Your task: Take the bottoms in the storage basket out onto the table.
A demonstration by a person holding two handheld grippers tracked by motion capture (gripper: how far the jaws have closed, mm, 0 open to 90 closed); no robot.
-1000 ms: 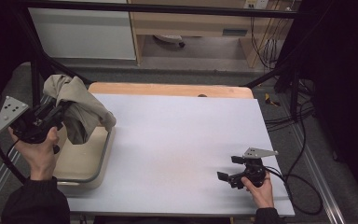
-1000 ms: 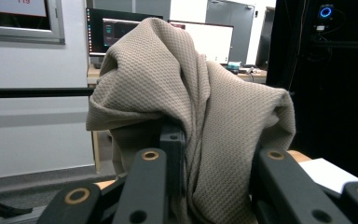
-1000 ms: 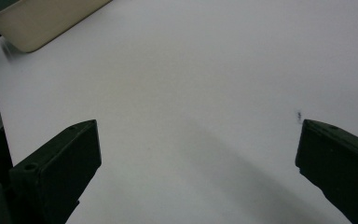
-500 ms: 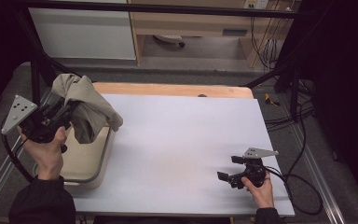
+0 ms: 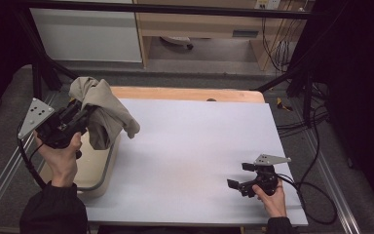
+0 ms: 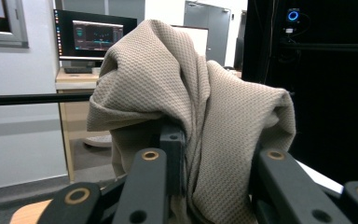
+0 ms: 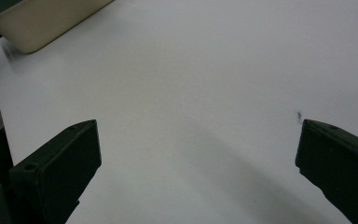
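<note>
The bunched beige knitted cloth (image 6: 200,116) drapes over the left gripper (image 5: 70,122), hiding where its jaws pinch it. Its folds hang lengthwise downward above the cream tub (image 5: 95,168). The right gripper (image 5: 246,176) rests on the white bench (image 5: 195,146), jaws spread.

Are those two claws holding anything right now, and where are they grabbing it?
The left claw grips a beige waffle-knit cloth by a bunched fold near its top, so the rest hangs down. The right claw is open and holds nothing.

one beige cloth (image 5: 102,109), one cream tub (image 5: 95,168), two grippers, one white table (image 5: 195,146)
</note>
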